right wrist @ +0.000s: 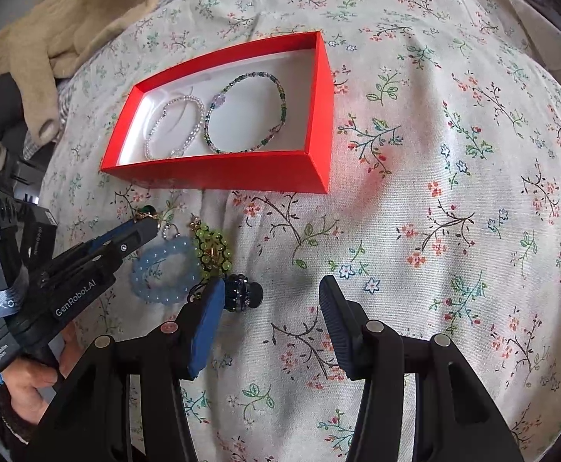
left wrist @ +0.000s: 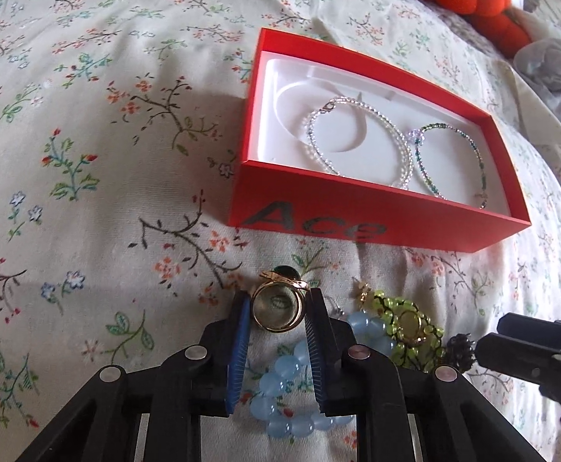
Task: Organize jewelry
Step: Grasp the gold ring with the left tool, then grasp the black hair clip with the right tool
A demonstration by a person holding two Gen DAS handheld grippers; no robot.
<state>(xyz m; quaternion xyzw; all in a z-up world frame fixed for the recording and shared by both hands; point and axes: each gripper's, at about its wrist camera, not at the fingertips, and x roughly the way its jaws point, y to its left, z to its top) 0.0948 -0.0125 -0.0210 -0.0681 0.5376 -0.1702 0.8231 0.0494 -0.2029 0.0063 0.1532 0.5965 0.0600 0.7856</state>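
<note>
— Two bracelets already lie in your red box (left wrist: 361, 208): a clear beaded bracelet (left wrist: 359, 142) on the left and a green beaded bracelet (left wrist: 454, 161) touching it on the right. The box sits on the floral bedspread (left wrist: 88, 154).

— And your left tool (left wrist: 278, 306)?

— You have it pinching a gold ring (left wrist: 278, 308) with a dark green stone, just near of the box's front wall.

— What else is loose?

— Beside that tool you have a blue bead bracelet (right wrist: 165, 269), a yellow-green beaded piece (right wrist: 213, 248) to its right, and a dark sparkly piece (right wrist: 240, 292) nearer still.

— Your right tool (right wrist: 269, 300)?

— You hold it spread wide and empty; its left finger (right wrist: 207, 319) sits just beside the dark piece.
</note>
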